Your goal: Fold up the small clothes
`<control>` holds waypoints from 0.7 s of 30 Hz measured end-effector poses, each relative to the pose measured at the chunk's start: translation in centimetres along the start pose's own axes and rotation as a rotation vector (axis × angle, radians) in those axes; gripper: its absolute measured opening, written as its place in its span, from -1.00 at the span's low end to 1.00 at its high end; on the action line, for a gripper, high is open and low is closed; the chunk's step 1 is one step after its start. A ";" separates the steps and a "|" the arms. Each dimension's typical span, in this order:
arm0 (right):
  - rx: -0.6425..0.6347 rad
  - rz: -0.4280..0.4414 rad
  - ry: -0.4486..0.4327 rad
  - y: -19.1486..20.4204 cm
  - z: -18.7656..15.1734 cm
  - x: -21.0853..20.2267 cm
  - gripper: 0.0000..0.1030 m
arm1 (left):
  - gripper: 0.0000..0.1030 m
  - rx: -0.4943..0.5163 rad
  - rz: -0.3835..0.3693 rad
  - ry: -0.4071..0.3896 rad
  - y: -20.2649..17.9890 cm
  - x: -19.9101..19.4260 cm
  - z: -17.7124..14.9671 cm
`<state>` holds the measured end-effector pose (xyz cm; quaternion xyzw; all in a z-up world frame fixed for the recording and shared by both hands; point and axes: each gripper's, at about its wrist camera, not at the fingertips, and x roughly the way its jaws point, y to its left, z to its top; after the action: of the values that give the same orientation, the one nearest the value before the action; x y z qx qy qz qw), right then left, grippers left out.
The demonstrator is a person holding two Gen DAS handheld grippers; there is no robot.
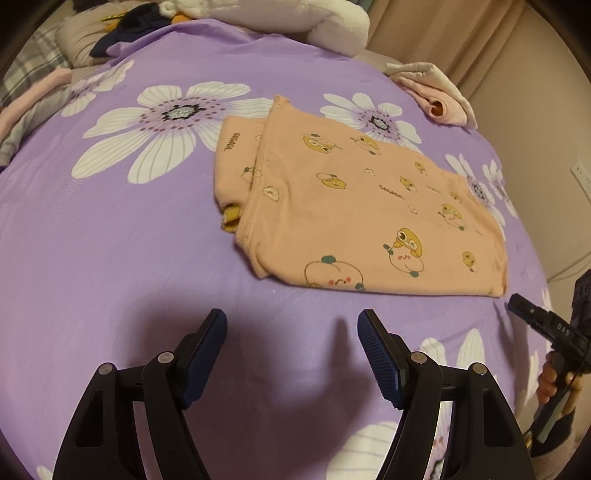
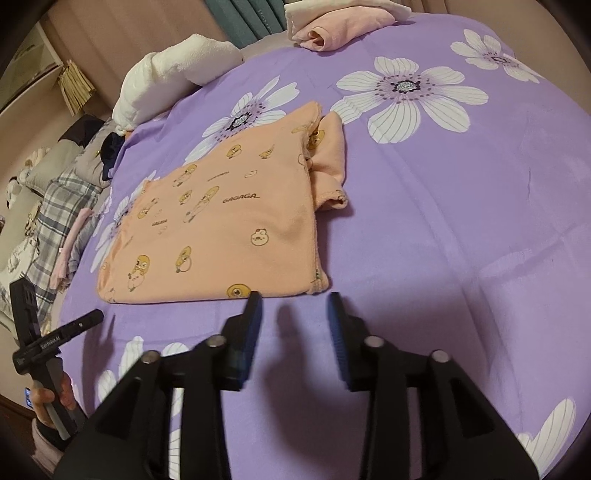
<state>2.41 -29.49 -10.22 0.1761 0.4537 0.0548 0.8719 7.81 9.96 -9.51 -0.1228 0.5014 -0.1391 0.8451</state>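
Observation:
A peach child's garment [image 1: 354,206] with cartoon prints lies folded flat on the purple flowered bedspread [image 1: 110,240]. It also shows in the right wrist view [image 2: 229,229], with a sleeve part sticking out at its right side. My left gripper [image 1: 291,325] is open and empty, above the bedspread just short of the garment's near edge. My right gripper [image 2: 295,306] is open and empty, its tips just short of the garment's near corner. The right gripper also shows in the left wrist view [image 1: 532,317], and the left one in the right wrist view [image 2: 66,328].
A folded pink and white cloth [image 1: 436,92] lies at the far right edge of the bed, also seen in the right wrist view [image 2: 340,26]. A white plush pillow [image 2: 170,77], dark clothes [image 1: 125,33] and plaid bedding [image 2: 59,206] lie beyond the bedspread.

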 end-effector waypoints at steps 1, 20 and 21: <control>0.002 0.006 -0.002 0.1 0.0 -0.2 -0.03 | 0.41 -0.011 -0.008 -0.001 0.1 -0.2 -0.1; -0.065 0.217 -0.003 6.5 -1.1 -0.8 0.38 | 0.47 -0.400 -0.377 -0.015 5.6 -0.4 -0.2; -0.066 0.227 -0.001 6.7 -1.1 -0.8 0.39 | 0.47 -0.416 -0.391 -0.017 5.9 -0.2 -0.1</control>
<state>1.53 -23.13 -7.77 0.1974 0.4283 0.1680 0.8657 8.31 15.50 -11.43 -0.3891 0.4789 -0.1927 0.7630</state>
